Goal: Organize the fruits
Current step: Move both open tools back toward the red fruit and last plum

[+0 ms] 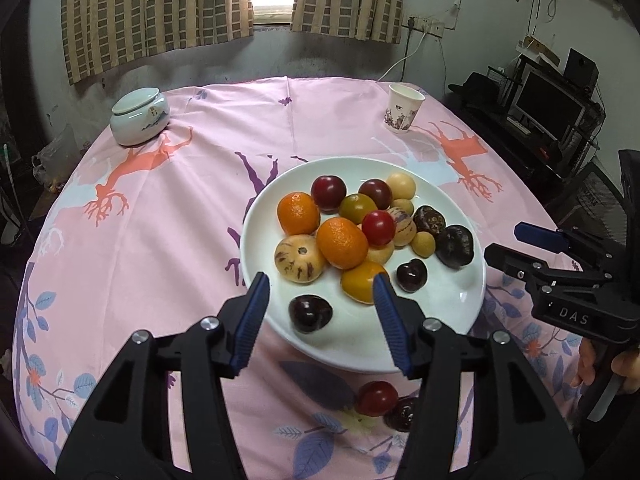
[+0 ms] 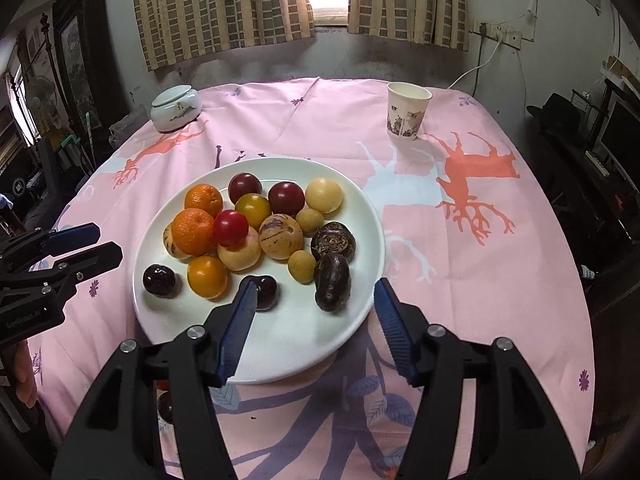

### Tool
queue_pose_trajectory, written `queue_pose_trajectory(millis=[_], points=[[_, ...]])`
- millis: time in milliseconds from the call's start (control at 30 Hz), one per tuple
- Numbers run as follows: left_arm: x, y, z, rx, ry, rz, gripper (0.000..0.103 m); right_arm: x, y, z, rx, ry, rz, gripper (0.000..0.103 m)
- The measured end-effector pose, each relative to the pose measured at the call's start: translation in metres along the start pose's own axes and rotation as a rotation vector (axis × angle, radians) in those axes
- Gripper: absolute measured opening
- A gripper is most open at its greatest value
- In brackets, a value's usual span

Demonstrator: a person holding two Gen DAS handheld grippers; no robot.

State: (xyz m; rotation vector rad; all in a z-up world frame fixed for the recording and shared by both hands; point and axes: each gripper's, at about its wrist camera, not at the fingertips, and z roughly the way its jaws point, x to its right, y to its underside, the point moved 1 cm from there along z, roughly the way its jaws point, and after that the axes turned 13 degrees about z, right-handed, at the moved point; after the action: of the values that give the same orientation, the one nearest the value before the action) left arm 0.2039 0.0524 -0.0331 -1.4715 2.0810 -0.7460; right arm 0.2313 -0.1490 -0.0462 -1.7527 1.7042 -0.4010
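A: What's the room like, seen from the left wrist?

B: A grey wall with checked curtains along the top of the frame, parted over a bright window. Below them a round table under a pink tablecloth fills the middle. A pale lidded jar stands at upper left, a paper cup at upper right, and a dark monitor sits at the far right.

A: And the fruit?

B: It is heaped on a white plate just right of centre: two oranges, red and dark plums, pale round fruit. A dark plum lies alone on the near part of the plate. Two more fruits, a red plum and a darker one beside it, lie off the plate on the cloth at lower centre.

A: The claw?

B: The left gripper has its blue pads apart, with nothing between them, over the plate's near rim. The right gripper enters from the right edge.

A: Now the right wrist view.

B: Same table and wall. The plate sits left of centre, the jar at upper left, the cup at upper right. The right gripper is spread, holding nothing, over the plate's near rim; a dark cherry-like fruit shows just beside its left pad, whether touching I can't tell. The left gripper comes in at the left edge, jaws apart.
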Motion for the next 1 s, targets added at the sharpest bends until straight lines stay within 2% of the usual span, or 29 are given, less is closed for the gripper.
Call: queue_pose_trajectory(millis=[100,167,233,300,367,467,600,667,767,867,900,933,967,1000], points=[[0.005,0.004,-0.014,0.018,0.007,-0.005,0.06,-0.004,0.006,-0.014,0.011,0.0,-0.007,0.061],[0.007,0.008,-0.025,0.04,0.002,-0.021,0.077,-0.007,0.01,-0.021,0.015,0.0,-0.012,0.062],[0.009,0.013,-0.035,0.059,0.009,-0.038,0.084,-0.01,0.016,-0.028,0.015,0.0,-0.02,0.064],[0.011,0.02,-0.045,0.071,-0.004,-0.058,0.091,-0.012,0.025,-0.033,0.02,0.012,-0.022,0.072],[0.013,0.028,-0.053,0.078,-0.026,-0.074,0.096,-0.014,0.036,-0.04,0.043,0.033,-0.017,0.095],[0.013,0.042,-0.064,0.078,-0.044,-0.084,0.098,-0.021,0.06,-0.049,0.058,0.031,-0.026,0.096],[0.007,0.069,-0.075,0.085,-0.109,-0.097,0.099,-0.033,0.09,-0.049,-0.014,-0.034,-0.017,0.097],[-0.001,0.085,-0.076,0.073,-0.153,-0.116,0.099,-0.042,0.104,-0.042,-0.06,-0.046,-0.027,0.097],[-0.019,0.104,-0.075,0.048,-0.173,-0.158,0.099,-0.064,0.121,-0.021,-0.152,-0.052,-0.088,0.098],[-0.035,0.116,-0.076,0.035,-0.178,-0.196,0.099,-0.075,0.121,-0.009,-0.139,-0.066,-0.101,0.097],[-0.04,0.119,-0.077,0.034,-0.177,-0.207,0.099,-0.076,0.119,-0.007,-0.123,-0.079,-0.094,0.097],[-0.042,0.121,-0.077,0.034,-0.175,-0.214,0.099,-0.077,0.116,-0.003,-0.12,-0.083,-0.089,0.083],[-0.045,0.123,-0.078,0.035,-0.173,-0.22,0.099,-0.077,0.115,0.003,-0.137,-0.086,-0.085,0.056],[-0.046,0.125,-0.078,0.034,-0.17,-0.222,0.099,-0.077,0.114,0.01,-0.174,-0.098,-0.075,0.05]])
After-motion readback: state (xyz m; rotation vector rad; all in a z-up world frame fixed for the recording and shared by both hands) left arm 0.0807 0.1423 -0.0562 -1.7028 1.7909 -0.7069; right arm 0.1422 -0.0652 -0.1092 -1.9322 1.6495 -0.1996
